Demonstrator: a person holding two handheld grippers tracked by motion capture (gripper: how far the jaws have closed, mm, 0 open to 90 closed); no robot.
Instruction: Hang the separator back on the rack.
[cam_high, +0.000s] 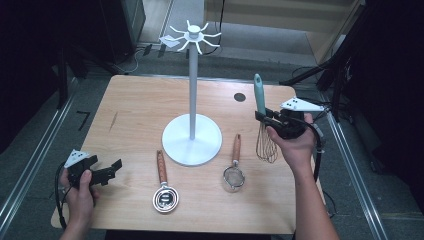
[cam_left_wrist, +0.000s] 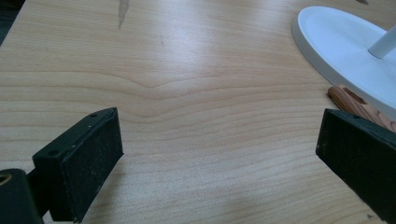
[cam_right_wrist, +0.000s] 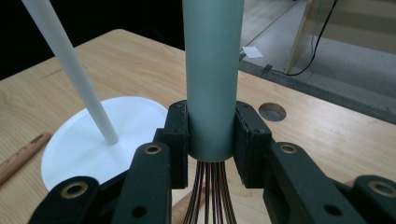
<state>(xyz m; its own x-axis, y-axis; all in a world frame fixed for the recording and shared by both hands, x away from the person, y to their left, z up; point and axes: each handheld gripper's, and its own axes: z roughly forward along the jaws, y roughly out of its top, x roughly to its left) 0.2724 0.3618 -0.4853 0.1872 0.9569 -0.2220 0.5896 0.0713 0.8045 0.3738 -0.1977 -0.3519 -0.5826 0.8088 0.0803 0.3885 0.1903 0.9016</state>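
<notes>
A whisk (cam_high: 262, 120) with a teal handle (cam_right_wrist: 212, 74) and coppery wires stands upright at the table's right, lifted by my right gripper (cam_high: 264, 117), which is shut on the base of the handle. A white hook stand (cam_high: 192, 135) with a round base, a tall pole and radiating hooks rises in the table's middle. My left gripper (cam_high: 111, 170) rests open at the front left above bare wood, its pads (cam_left_wrist: 79, 179) wide apart. A wooden-handled round tool (cam_high: 164, 190) and a small strainer (cam_high: 234, 172) with a wooden handle lie flat in front of the stand.
The wooden table (cam_high: 130, 110) has a dark round hole (cam_high: 240, 97) at the back right. The stand's white base (cam_left_wrist: 345, 51) and a wooden handle tip (cam_left_wrist: 355, 105) lie just right of my left gripper. Metal rails and grey floor surround the table.
</notes>
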